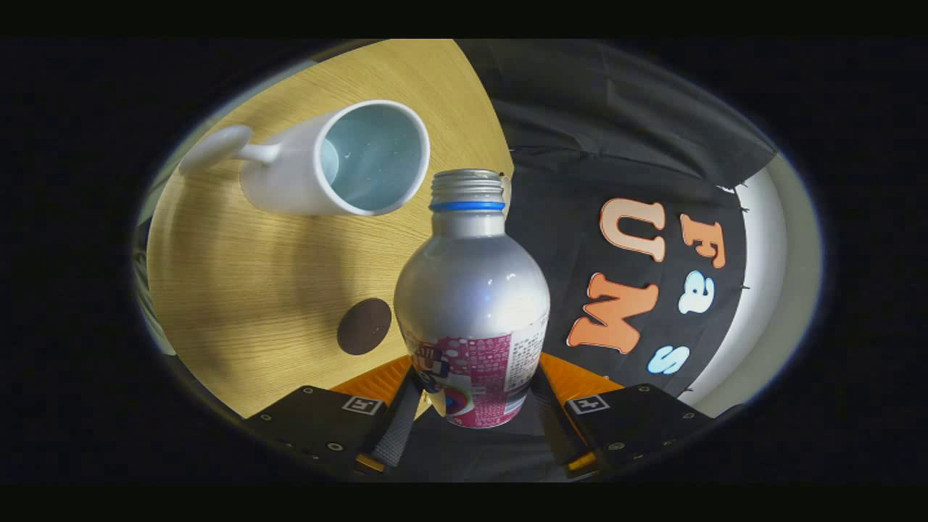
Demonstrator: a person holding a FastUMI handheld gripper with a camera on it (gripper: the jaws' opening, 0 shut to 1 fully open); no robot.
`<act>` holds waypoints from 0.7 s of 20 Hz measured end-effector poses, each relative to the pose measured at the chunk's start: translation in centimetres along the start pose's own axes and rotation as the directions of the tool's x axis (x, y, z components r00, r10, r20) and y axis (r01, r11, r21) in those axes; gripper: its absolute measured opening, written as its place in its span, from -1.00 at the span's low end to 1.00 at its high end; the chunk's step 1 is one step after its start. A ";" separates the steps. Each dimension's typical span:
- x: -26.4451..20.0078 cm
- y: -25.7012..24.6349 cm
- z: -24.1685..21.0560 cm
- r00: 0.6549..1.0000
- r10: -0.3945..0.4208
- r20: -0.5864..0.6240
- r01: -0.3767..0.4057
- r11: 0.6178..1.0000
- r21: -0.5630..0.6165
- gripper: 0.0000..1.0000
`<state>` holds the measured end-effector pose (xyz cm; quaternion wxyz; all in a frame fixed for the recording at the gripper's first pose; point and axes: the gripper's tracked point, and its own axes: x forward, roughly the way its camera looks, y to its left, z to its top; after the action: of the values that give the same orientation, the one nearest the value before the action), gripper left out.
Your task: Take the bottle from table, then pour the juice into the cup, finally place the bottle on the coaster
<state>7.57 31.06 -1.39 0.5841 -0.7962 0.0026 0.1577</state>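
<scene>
One step of three was complete: you held the bottle (471, 304) off the table (246, 290), the gripper (473, 406) closed on its labelled lower body with both fingers pressing. You had tipped it so its uncapped mouth sat just beside the cup (341, 163) rim. Pouring appeared unfinished, and placement on the coaster (364, 326) remained.

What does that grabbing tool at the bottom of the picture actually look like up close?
The gripper has two flat black blocks, one on each side, dotted with small screws. Each carries a little square black-and-white marker on top. Orange panels sit behind the blocks. Its two fingers are narrow strips running forward from them, with a finely textured surface.
</scene>
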 end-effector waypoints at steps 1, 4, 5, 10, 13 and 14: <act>0.1 -0.1 0.0 1.000 0.004 0.001 -0.004 1.000 -0.008 0.54; 0.1 -0.3 0.0 1.000 0.005 0.003 -0.005 0.999 -0.046 0.54; 0.1 -0.4 0.0 1.000 0.007 0.005 -0.006 0.998 -0.057 0.54; 0.0 -0.7 -0.1 1.000 0.022 0.004 -0.021 0.996 -0.088 0.54; -0.1 -0.6 -0.1 1.000 0.024 -0.001 -0.024 0.996 -0.092 0.55; -0.2 -0.6 -0.1 1.000 0.026 -0.001 -0.026 0.996 -0.090 0.55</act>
<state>7.48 31.13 -0.78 0.5454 -0.8217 0.0056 0.1652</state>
